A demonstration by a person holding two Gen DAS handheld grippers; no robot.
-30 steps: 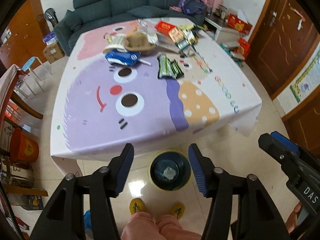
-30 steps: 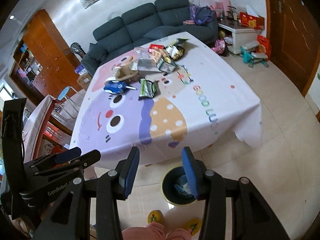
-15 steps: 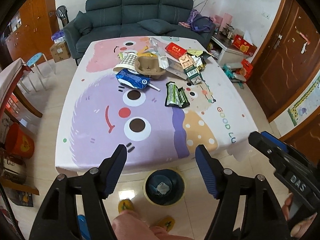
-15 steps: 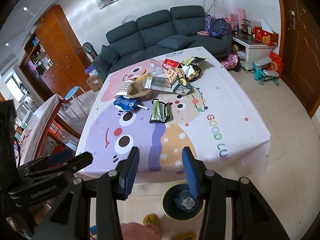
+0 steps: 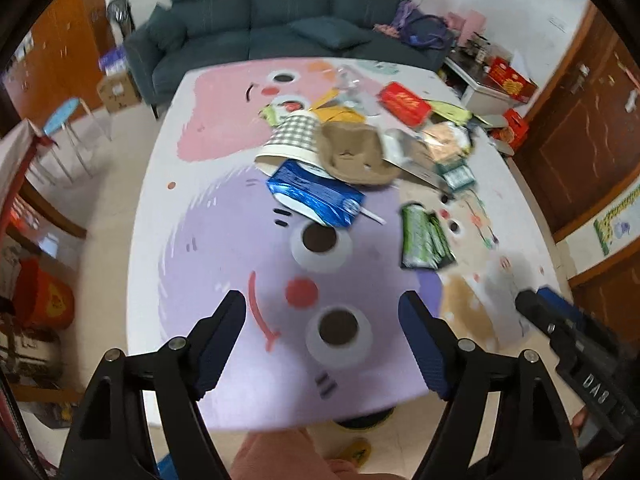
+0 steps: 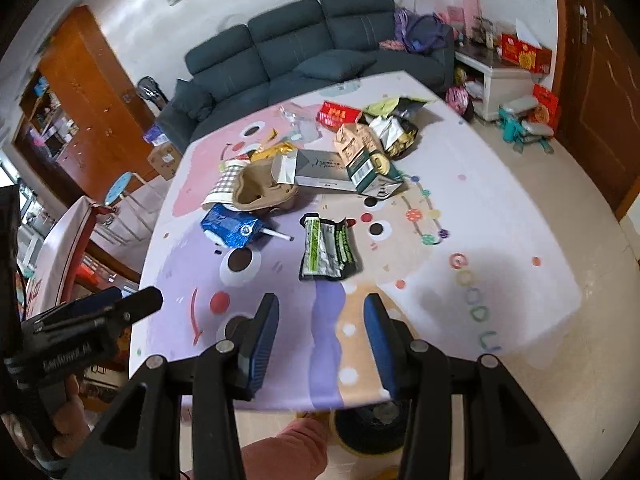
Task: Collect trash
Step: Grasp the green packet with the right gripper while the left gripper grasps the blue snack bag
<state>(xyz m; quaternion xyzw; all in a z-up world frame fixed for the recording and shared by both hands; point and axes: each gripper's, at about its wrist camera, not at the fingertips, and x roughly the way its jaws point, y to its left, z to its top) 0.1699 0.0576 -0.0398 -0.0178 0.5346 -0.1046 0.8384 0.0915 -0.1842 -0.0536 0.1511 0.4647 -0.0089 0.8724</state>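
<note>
Most of the job is ahead of you. The bin shows only as a dark rim under the table's near edge, below and just behind your right gripper; something pale seems to lie inside it, though the blur hides what. Every other piece of rubbish sits untouched on the table.

Both tools are empty. Your left gripper has just been spreading its jaws, which stand wide apart with only tablecloth between them. The right gripper's jaws are parted less widely, also with nothing between them.

The nearest pieces lie ahead of both grippers, well apart from the fingertips. The blue carton is straight ahead of the left gripper and a little right of its centre line; its long axis runs diagonally, the end with the white straw pointing to the right and towards you. The green wrapper lies flat, straight ahead of the right gripper, long axis running nearly away from you, so the jaws as they stand would probably span its short side.

Beyond those, the checked cup, the brown tray and the boxes form a heap farther out, all left to collect.
</note>
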